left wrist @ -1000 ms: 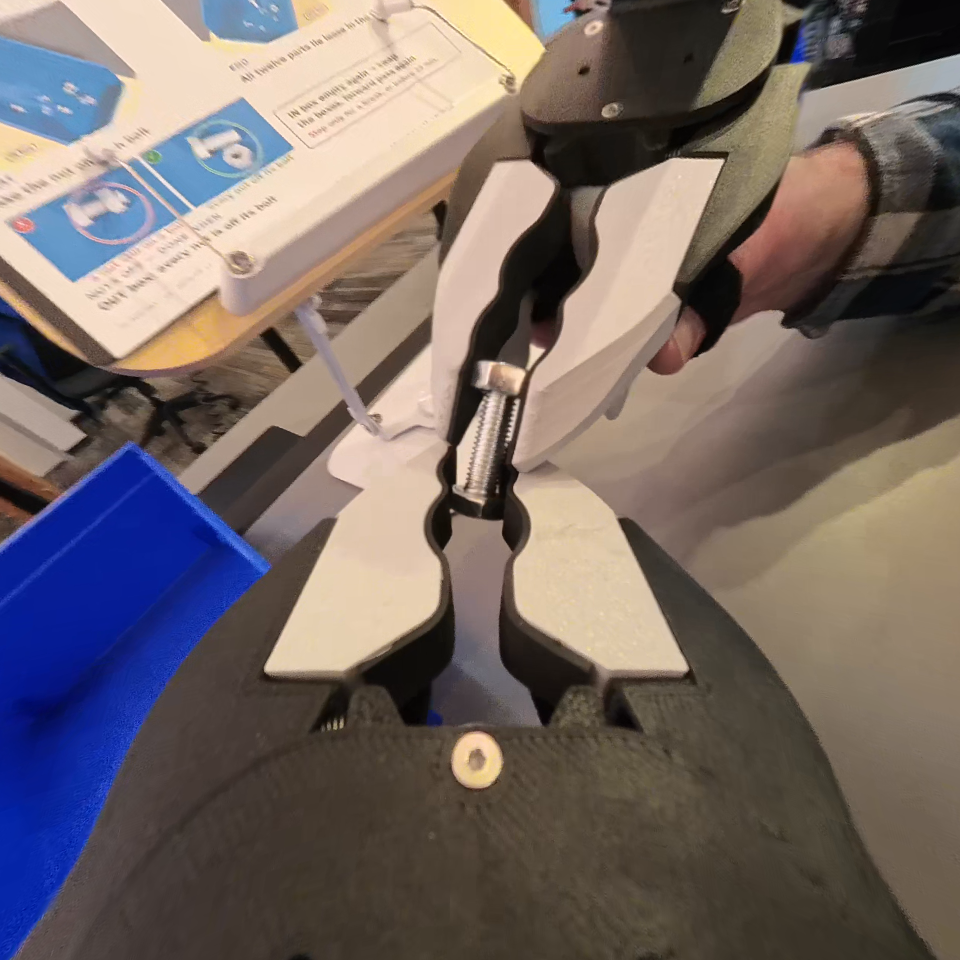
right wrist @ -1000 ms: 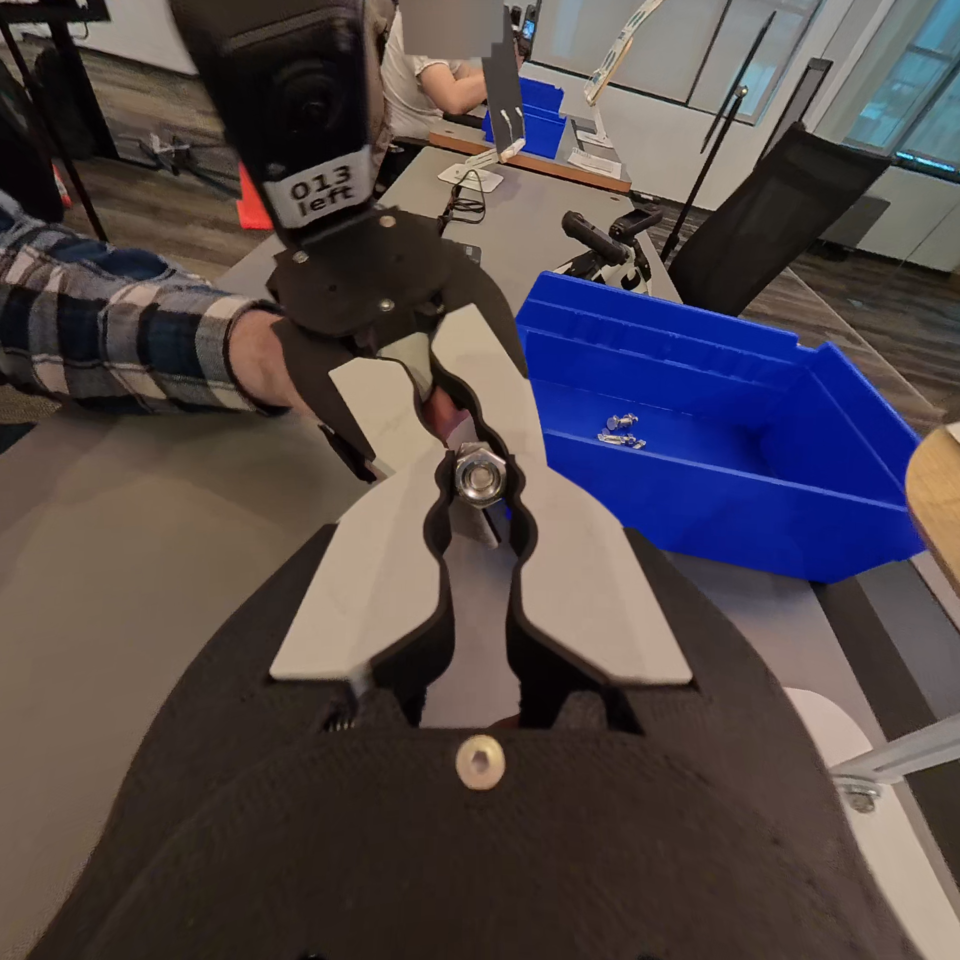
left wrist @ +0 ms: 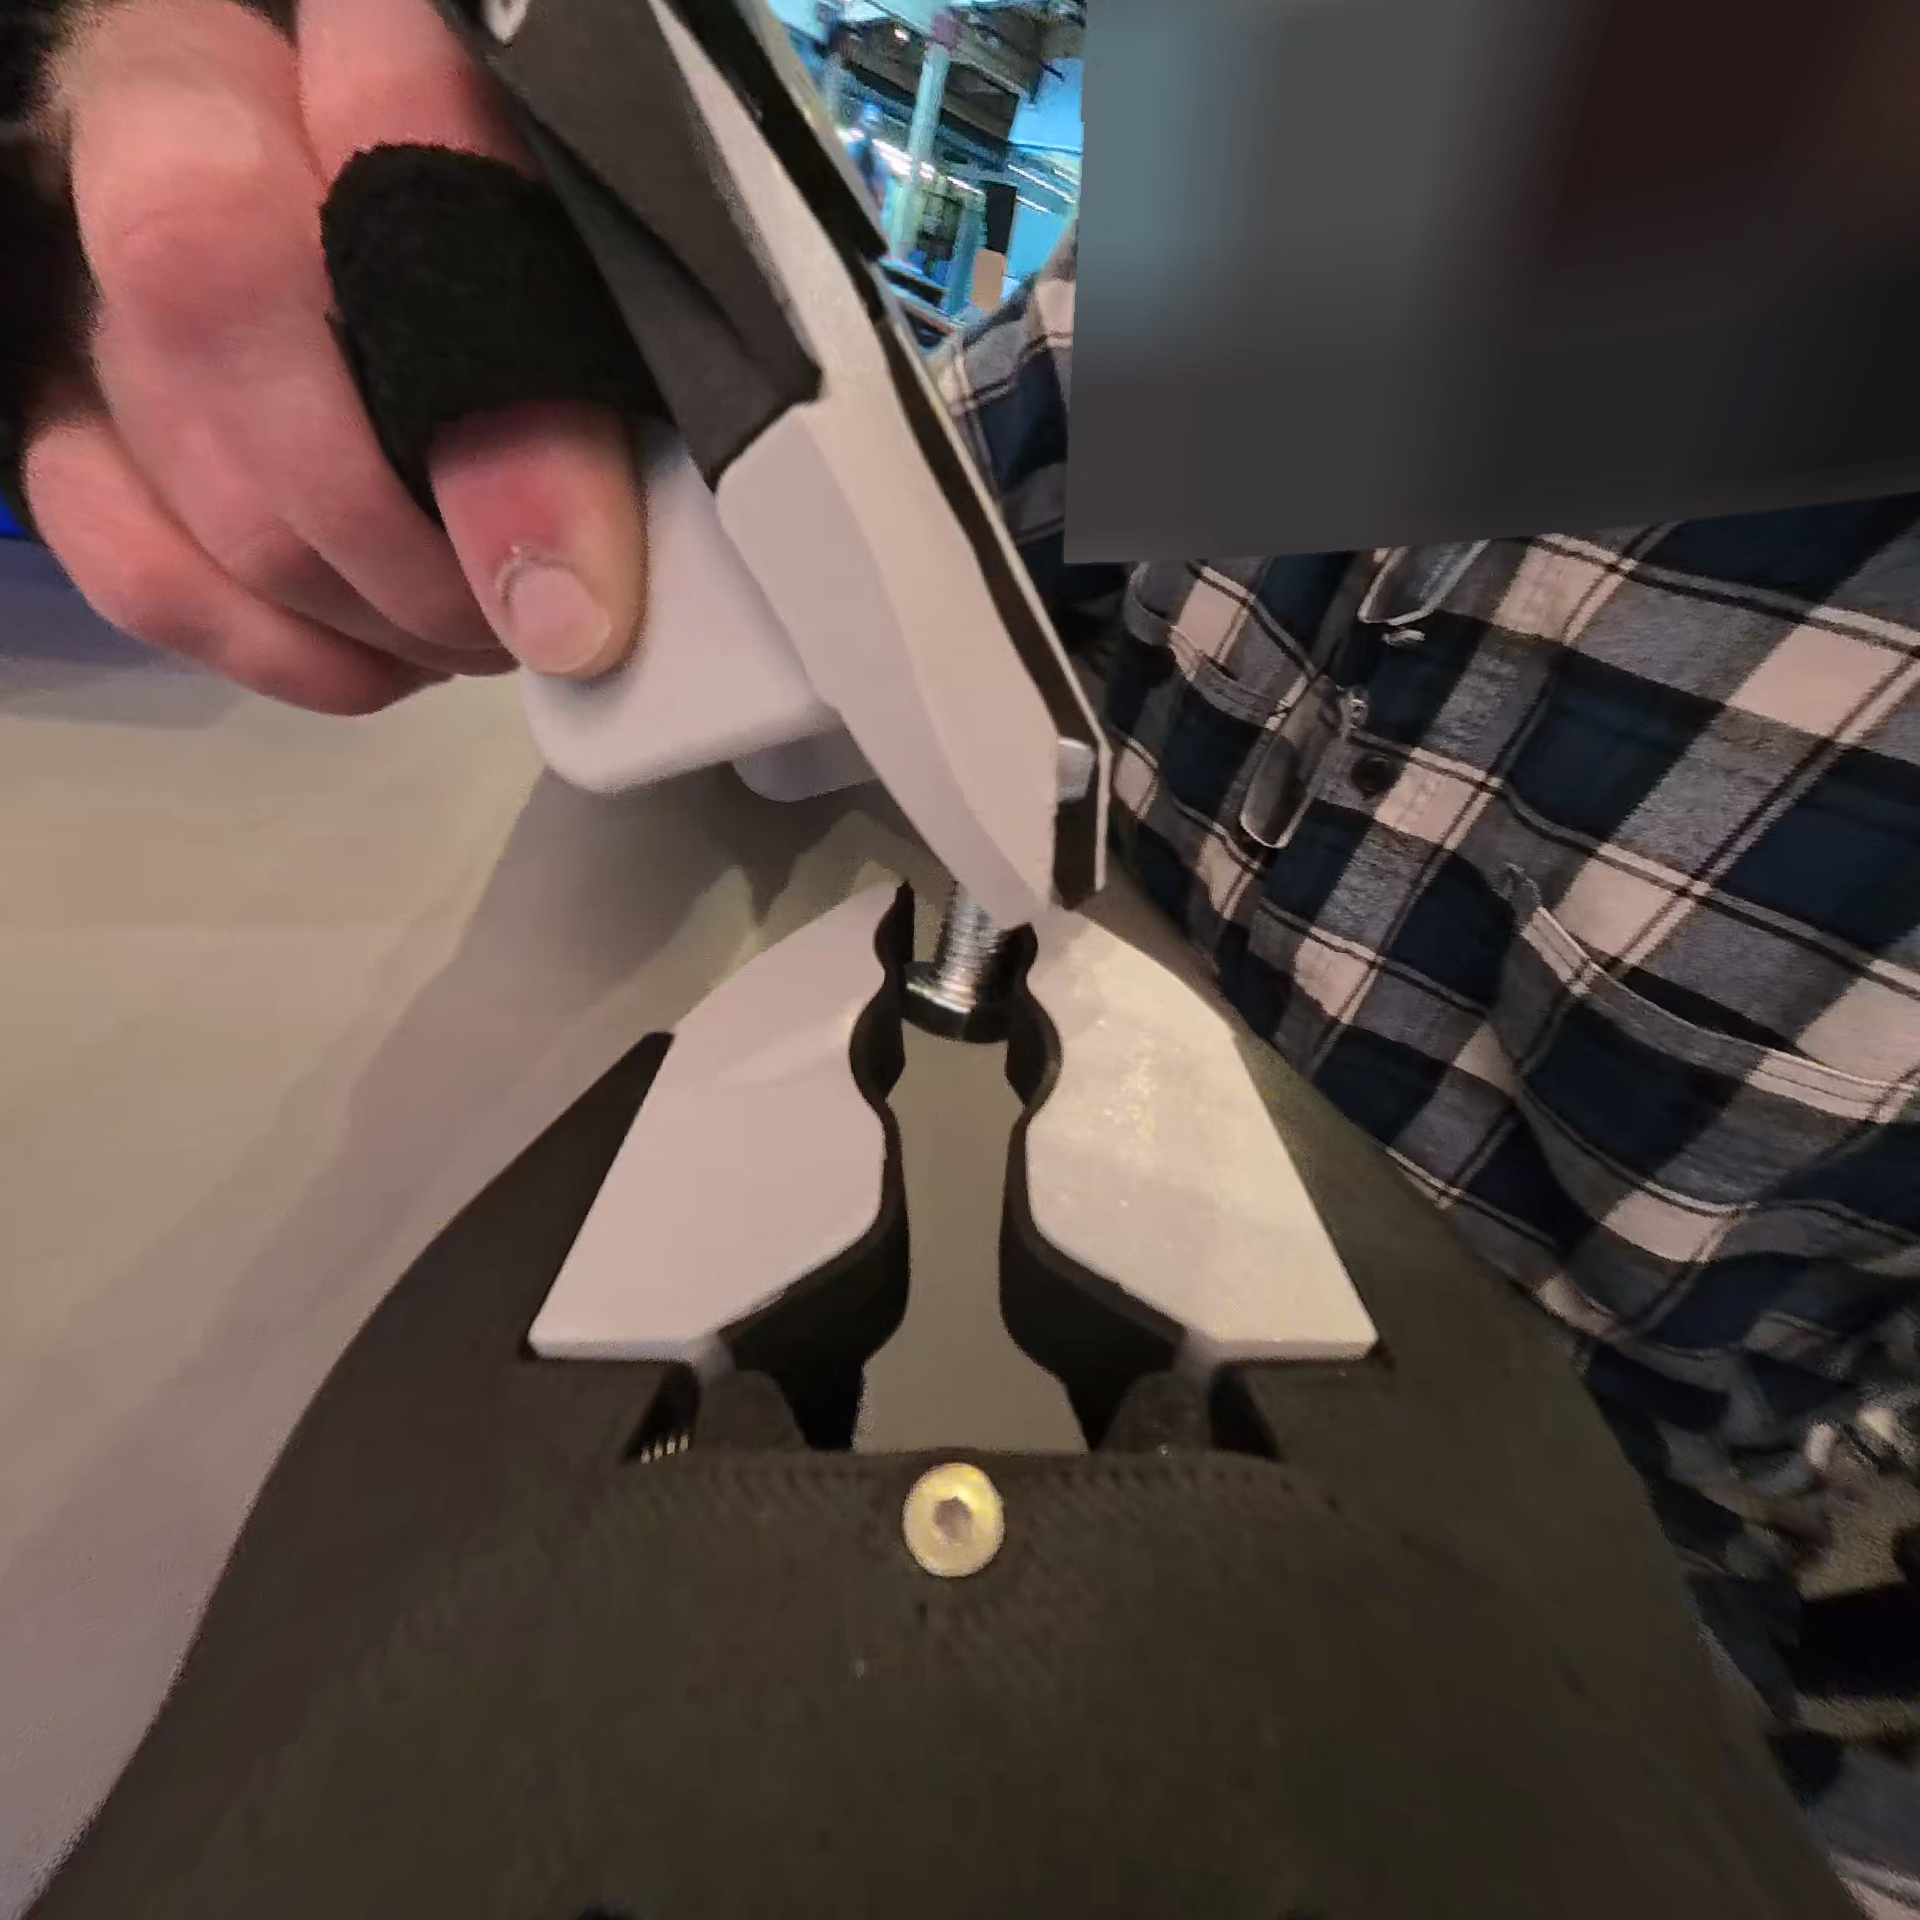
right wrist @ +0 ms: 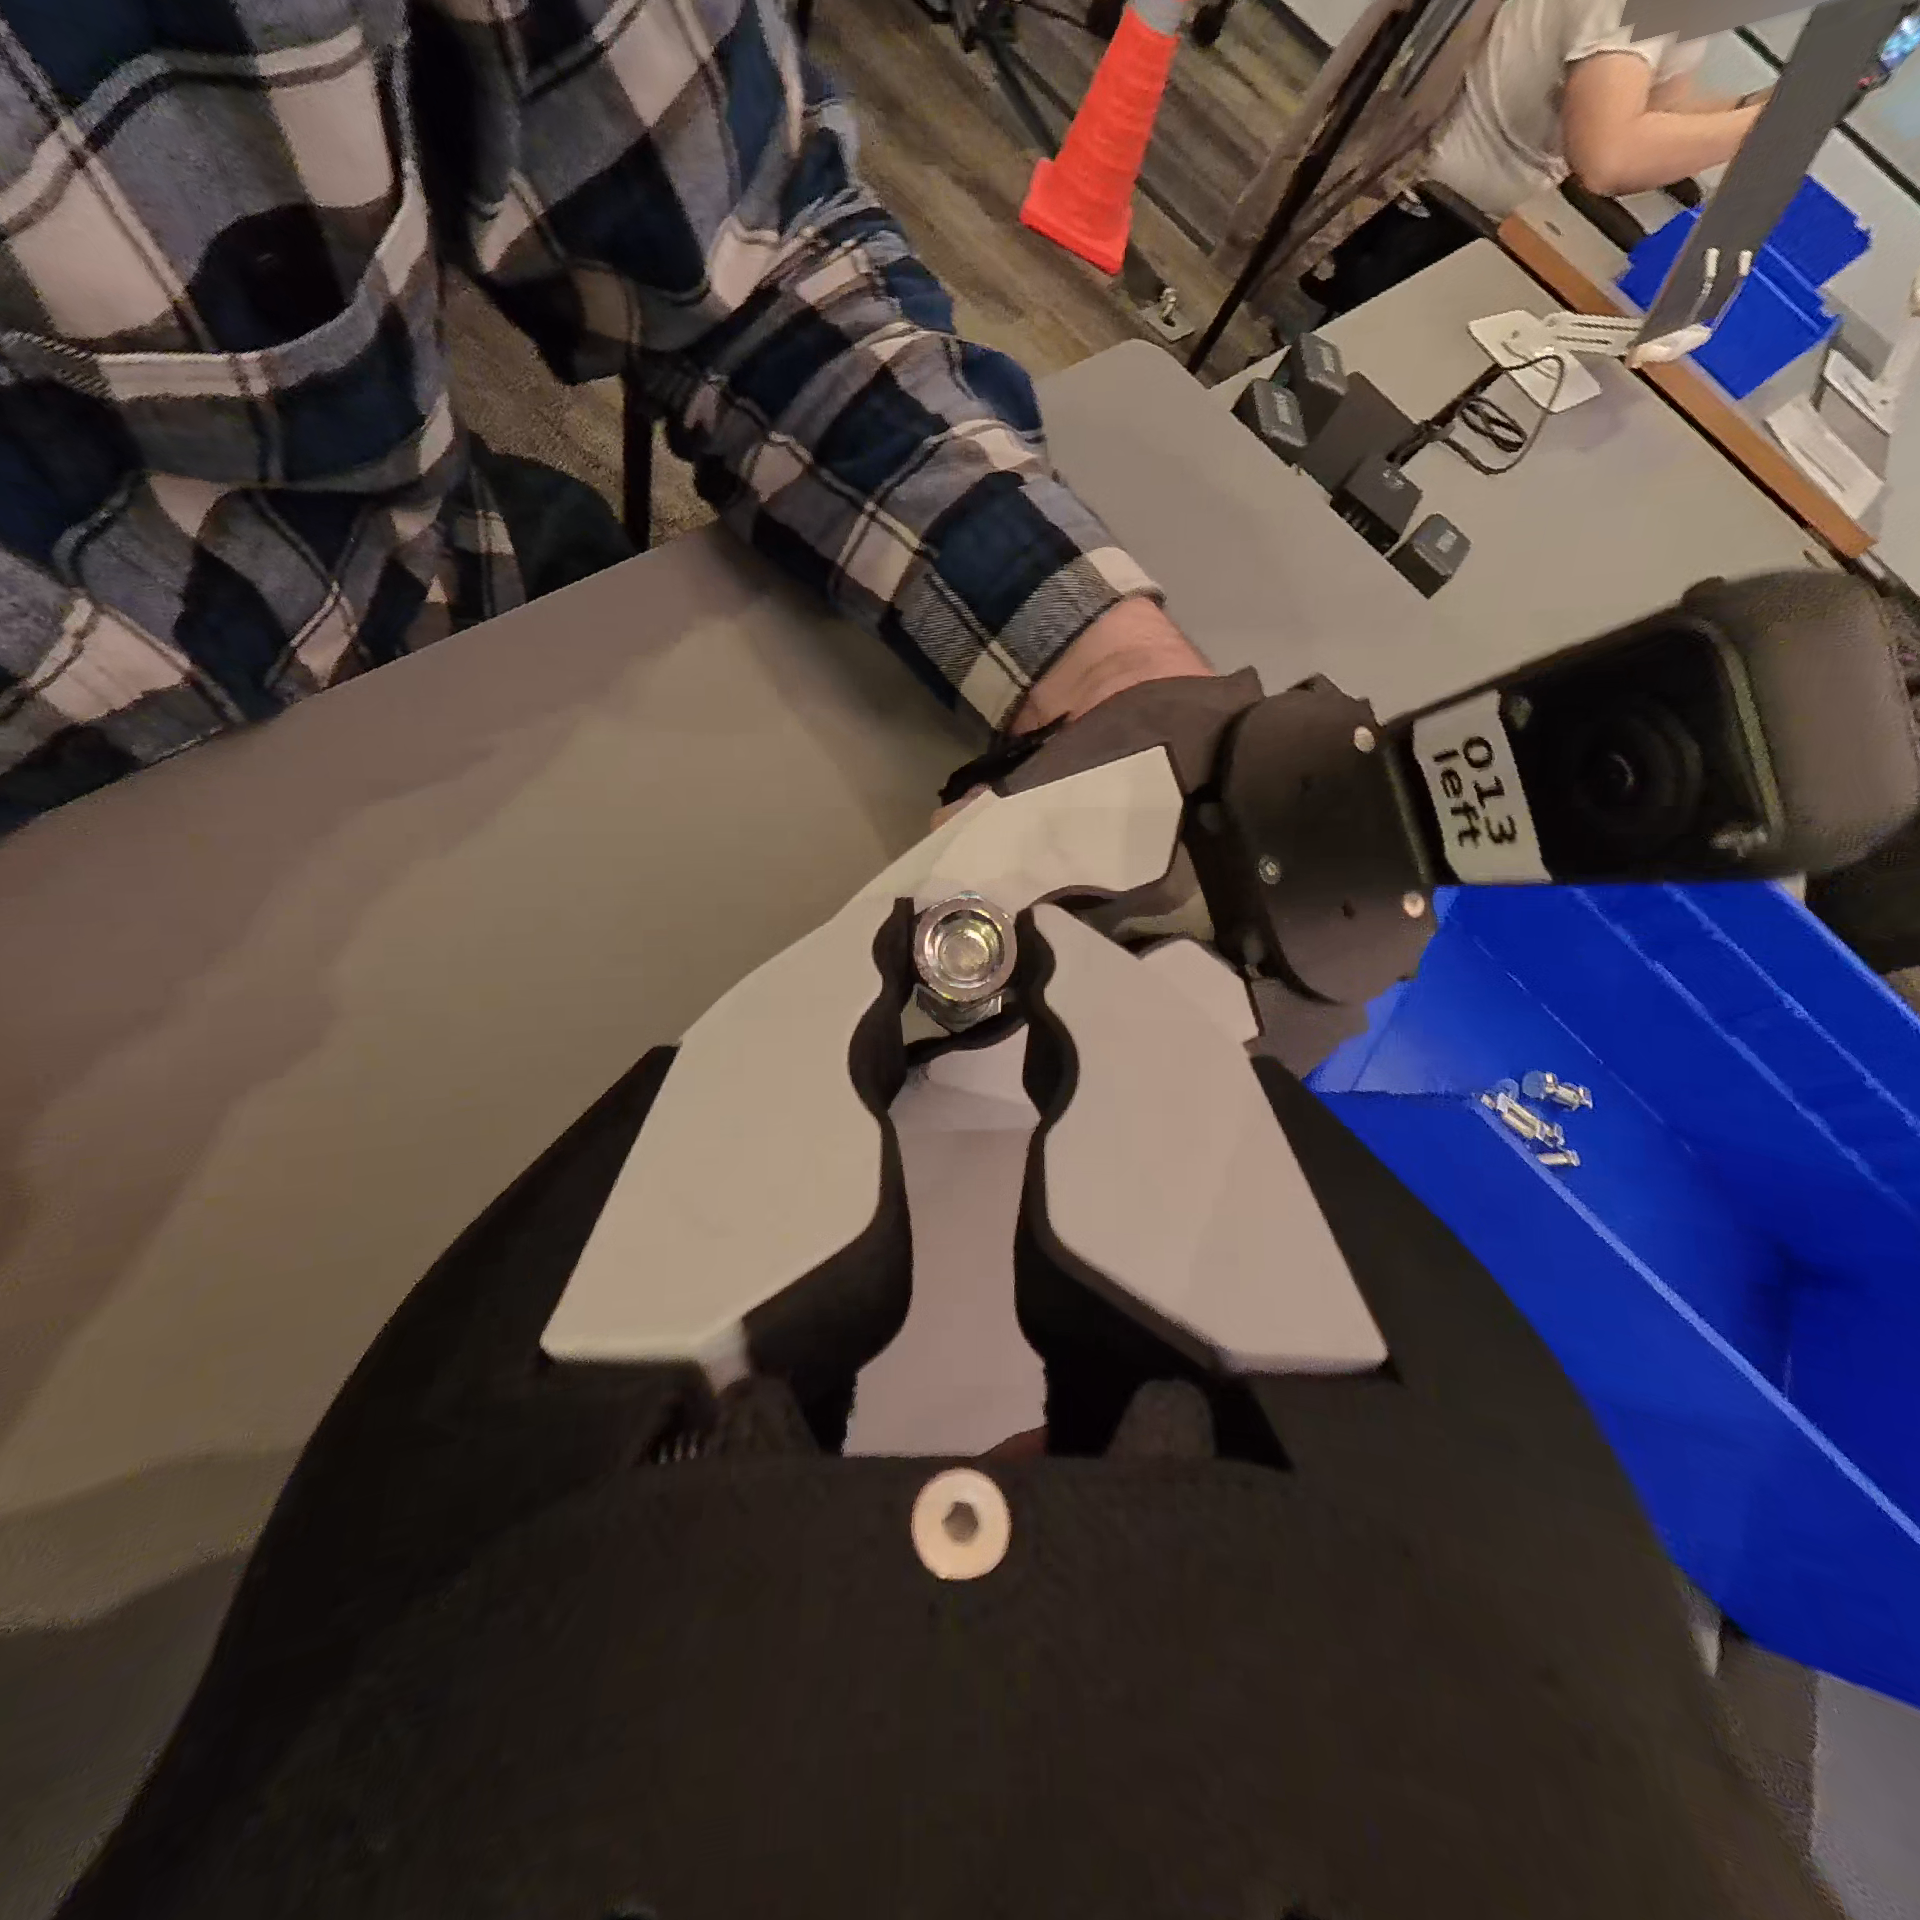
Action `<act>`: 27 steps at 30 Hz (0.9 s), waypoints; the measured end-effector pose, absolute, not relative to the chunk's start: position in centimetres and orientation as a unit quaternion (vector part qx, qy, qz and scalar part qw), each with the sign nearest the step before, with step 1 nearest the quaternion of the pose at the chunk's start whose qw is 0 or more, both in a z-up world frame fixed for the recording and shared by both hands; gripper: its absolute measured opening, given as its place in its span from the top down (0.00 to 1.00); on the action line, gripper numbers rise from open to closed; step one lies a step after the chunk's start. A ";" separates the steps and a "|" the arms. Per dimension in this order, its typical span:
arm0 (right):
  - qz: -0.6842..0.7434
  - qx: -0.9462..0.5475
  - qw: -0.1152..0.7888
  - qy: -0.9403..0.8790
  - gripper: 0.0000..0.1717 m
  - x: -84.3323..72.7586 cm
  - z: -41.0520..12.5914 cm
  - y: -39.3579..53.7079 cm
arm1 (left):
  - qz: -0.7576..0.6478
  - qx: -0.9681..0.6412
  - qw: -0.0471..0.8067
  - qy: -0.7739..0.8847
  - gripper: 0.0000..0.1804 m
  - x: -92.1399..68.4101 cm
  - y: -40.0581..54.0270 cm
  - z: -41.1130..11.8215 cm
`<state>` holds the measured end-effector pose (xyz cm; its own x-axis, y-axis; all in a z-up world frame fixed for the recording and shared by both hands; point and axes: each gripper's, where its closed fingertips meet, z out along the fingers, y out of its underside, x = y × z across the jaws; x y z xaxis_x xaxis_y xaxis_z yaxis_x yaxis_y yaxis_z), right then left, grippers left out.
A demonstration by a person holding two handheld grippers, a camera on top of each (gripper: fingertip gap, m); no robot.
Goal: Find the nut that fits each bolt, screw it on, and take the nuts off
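Left wrist view: left claw [left wrist: 961, 997] clamped on the lower end of a silver threaded steel bolt [left wrist: 961, 951], both black-edged pale grey fingers [left wrist: 779, 1091] pressed against the wider hex part at the bolt's bottom; cannot tell from here whether that part is head or nut. Threaded shaft rising out of the grip and vanishing behind the tips of the right claw [left wrist: 1023, 894], reaching in steeply from the upper left. Bare hand [left wrist: 260, 395] with a black fabric strap across 1 finger wrapped around that second tool. Pale grey bench [left wrist: 260, 987] beneath, blue, white and black plaid shirt [left wrist: 1558, 935] filling the right side.

Right wrist view: right claw [right wrist: 961, 961] closed on a silver hex nut [right wrist: 961, 951] seen end-on, round bolt end showing in its centre, the 2 fingertips [right wrist: 831, 997] tight on opposite sides of it. Second hex part of the same fastener just below the nut, held by the left claw [right wrist: 961, 1023], coming in from the right. Fastener lifted clear above the grey bench [right wrist: 416, 883]. Glossy blue plastic bin [right wrist: 1662, 1351] at the right edge of the bench, a few small silver fasteners [right wrist: 1532, 1117] loose on its floor. Orange traffic cone [right wrist: 1101, 156] on the wooden floor well behind
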<state>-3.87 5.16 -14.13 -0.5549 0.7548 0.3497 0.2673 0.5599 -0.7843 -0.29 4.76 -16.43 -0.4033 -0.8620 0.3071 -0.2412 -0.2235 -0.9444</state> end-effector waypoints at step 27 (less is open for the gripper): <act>0.437 -0.548 0.415 -0.580 0.89 -5.8 -13.5 15.3 | -0.119 -0.642 0.592 0.473 0.82 -3.2 18.3 -17.2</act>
<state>-5.81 15.26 -13.49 -0.0557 0.9984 0.0028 0.2727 0.0179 -0.9619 -3.17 18.34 -17.24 0.5245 -0.7479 -0.4069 -0.4659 0.1479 -0.8724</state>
